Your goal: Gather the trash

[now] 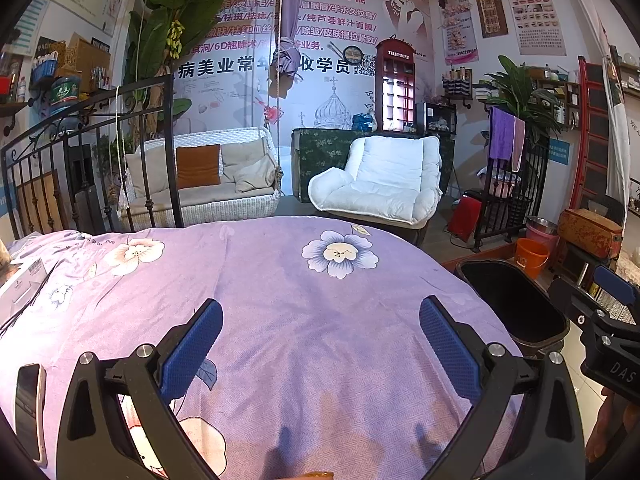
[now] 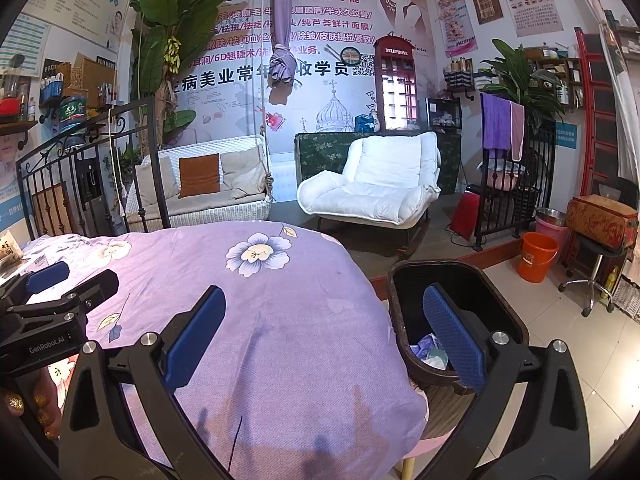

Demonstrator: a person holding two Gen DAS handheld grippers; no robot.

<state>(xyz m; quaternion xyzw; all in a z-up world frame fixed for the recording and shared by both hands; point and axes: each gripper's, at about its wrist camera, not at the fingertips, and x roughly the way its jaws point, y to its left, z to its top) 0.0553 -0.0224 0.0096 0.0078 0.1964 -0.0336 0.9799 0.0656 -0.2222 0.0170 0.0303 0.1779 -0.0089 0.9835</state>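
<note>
The left gripper is held with its blue pads spread wide and nothing between them, above a purple floral bedspread. A phone is seen lying just outside its left finger, and a white box further off to the left. The right gripper is likewise spread and empty — its right finger is seen over the rim of a dark trash bin beside the bed. Crumpled pale trash is seen inside the bin.
</note>
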